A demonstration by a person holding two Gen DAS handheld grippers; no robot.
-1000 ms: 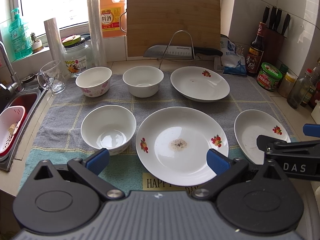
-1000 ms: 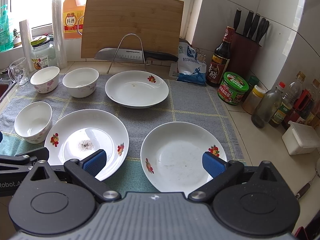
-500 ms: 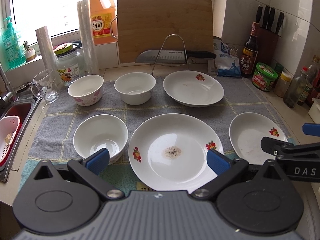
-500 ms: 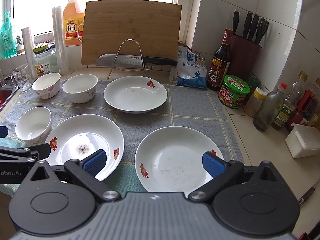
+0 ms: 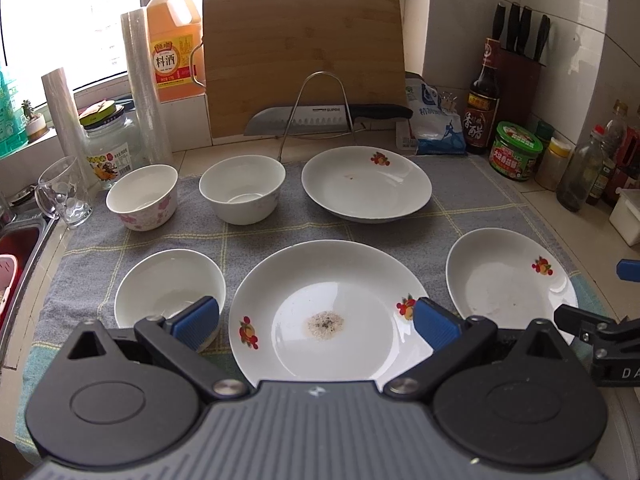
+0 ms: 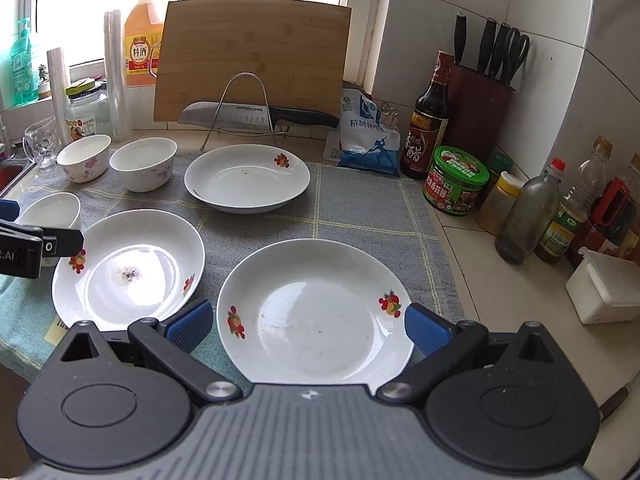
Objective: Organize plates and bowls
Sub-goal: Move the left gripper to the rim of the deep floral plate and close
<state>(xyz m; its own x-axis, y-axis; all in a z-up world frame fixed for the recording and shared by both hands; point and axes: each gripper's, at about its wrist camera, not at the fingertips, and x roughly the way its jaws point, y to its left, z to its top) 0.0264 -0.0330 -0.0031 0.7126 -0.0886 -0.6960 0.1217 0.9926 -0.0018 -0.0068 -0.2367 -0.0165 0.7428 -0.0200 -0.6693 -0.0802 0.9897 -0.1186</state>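
Observation:
Three white plates with fruit prints lie on a grey towel [image 5: 256,228]. The big plate [image 5: 328,312] with a dark speck patch lies under my open left gripper [image 5: 316,322]. A smaller plate [image 6: 314,310] lies under my open right gripper [image 6: 308,326]. The far plate [image 5: 366,184] sits by the knife rack. Three bowls stand at left: a plain bowl [image 5: 170,290] near my left finger, a flowered bowl [image 5: 142,196] and a white bowl [image 5: 242,188] behind it. Neither gripper holds anything.
A bamboo board [image 5: 304,60], knife [image 5: 320,118] and wire rack stand at the back. Jars, bottles and a knife block [image 6: 480,108] line the right wall. A glass mug [image 5: 62,192], jar and sink [image 5: 16,248] are at left. A white box [image 6: 604,288] sits far right.
Both grippers have drawn back and risen a little; the plates and bowls look lower and nearer the fingers. Nothing on the towel has moved.

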